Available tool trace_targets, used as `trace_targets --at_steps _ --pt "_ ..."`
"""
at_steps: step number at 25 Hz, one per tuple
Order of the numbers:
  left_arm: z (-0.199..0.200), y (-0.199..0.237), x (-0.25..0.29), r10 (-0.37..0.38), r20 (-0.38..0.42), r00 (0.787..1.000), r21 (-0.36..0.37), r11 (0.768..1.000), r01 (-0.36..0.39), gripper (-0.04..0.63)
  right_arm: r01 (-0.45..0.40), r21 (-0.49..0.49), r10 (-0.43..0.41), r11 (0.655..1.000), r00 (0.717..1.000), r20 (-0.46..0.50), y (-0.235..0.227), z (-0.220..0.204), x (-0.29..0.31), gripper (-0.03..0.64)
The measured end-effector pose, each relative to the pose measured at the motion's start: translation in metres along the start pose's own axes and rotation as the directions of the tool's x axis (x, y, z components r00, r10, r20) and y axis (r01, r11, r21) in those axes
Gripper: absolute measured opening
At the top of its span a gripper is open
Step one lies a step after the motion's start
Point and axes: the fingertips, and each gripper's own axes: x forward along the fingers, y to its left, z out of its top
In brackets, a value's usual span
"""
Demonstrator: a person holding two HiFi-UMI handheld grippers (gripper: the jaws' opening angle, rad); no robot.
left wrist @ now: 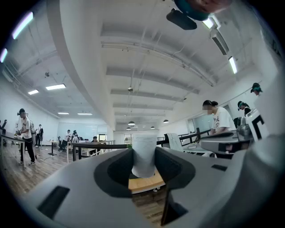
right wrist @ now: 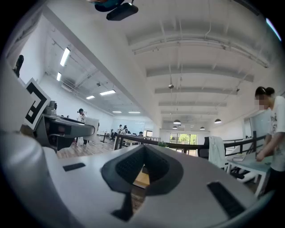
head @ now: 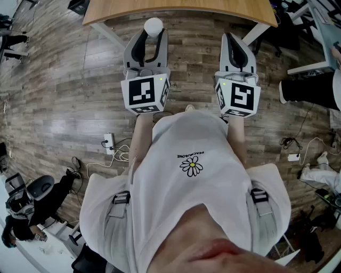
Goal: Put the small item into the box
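A small white cylindrical item (head: 153,26) sits between the jaws of my left gripper (head: 153,34), which is shut on it. In the left gripper view the same white item (left wrist: 144,149) stands upright between the dark pads (left wrist: 115,171) of the left gripper (left wrist: 143,165). My right gripper (head: 234,38) is held beside it, shut with nothing in it. In the right gripper view the right gripper (right wrist: 144,151) has its jaws meeting at the tip. Both grippers are held out over the wood floor, short of a wooden table (head: 181,10). No box is in view.
The person's white shirt (head: 192,170) fills the lower middle of the head view. A power strip with cables (head: 109,143) lies on the floor at left. A dark chair (head: 37,189) stands lower left. Another person's leg (head: 311,88) is at right, and more cables (head: 293,154) lie on the floor there.
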Motion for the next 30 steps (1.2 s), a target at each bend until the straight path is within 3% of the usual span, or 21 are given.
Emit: trace_targets --at_steps 6,16,23,30 --pt "0.004 -0.002 0.003 -0.004 0.013 1.0 0.006 1.0 0.004 0.167 -0.031 0.011 0.031 0.999 1.0 -0.002 0.002 -0.003 0.004 0.005" --pt "0.002 0.005 0.018 0.025 0.013 1.0 0.012 1.0 -0.025 0.167 -0.12 0.13 0.116 0.984 0.993 0.037 -0.005 -0.009 0.014 0.006" --pt "-0.001 0.003 0.035 0.028 0.031 0.999 -0.002 1.0 -0.028 0.167 -0.167 0.117 0.167 0.979 0.986 0.013 -0.004 -0.023 0.024 0.006" --pt "0.001 -0.003 0.062 0.001 0.057 0.998 0.038 0.999 -0.003 0.168 -0.213 0.135 0.206 0.968 0.977 0.061 -0.011 -0.013 0.037 0.006"
